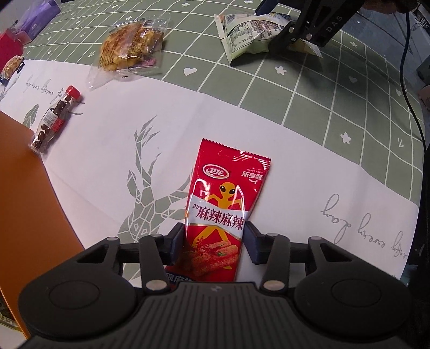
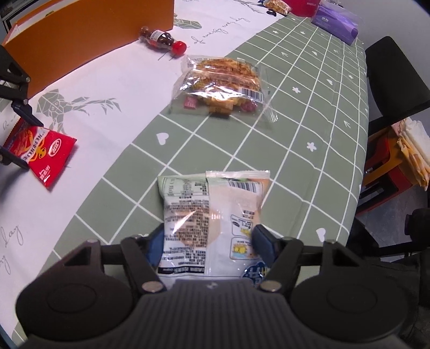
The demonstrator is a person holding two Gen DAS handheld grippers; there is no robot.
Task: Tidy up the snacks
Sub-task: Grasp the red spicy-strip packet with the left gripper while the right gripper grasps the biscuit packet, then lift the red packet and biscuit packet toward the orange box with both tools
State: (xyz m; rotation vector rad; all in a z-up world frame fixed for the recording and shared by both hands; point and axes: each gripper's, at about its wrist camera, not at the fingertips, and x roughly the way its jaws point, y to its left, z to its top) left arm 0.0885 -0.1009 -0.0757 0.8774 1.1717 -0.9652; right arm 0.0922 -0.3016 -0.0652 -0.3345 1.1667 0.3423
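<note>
Red foil fills the space between the pads of my left gripper (image 1: 213, 243): the spicy-strip packet (image 1: 224, 206) lies flat on the white, deer-printed part of the tablecloth (image 1: 309, 171), and both pads press against its lower sides — clamped on it. In the right wrist view the same packet (image 2: 44, 153) sits at the far left, with the left gripper's dark fingers on either side of it.

My right gripper (image 2: 208, 243) is closed on the pale green-and-white snack bag (image 2: 212, 212), printed back facing up, on the green checked part of the cloth. The left wrist view shows this bag (image 1: 247, 32) at the top, pinched at its right end by the right gripper (image 1: 294, 40).

Other items on the table:
- clear bag of yellow crackers (image 1: 131, 48), across the boundary between the green and white areas
- small bottle of dark candies with a red cap (image 1: 55, 118), lying on its side just beside the orange box (image 1: 35, 193)
- purple box (image 2: 337, 22) at the table's far edge — well apart from both grippers
- black chair (image 2: 395, 77) beyond the table's edge.
</note>
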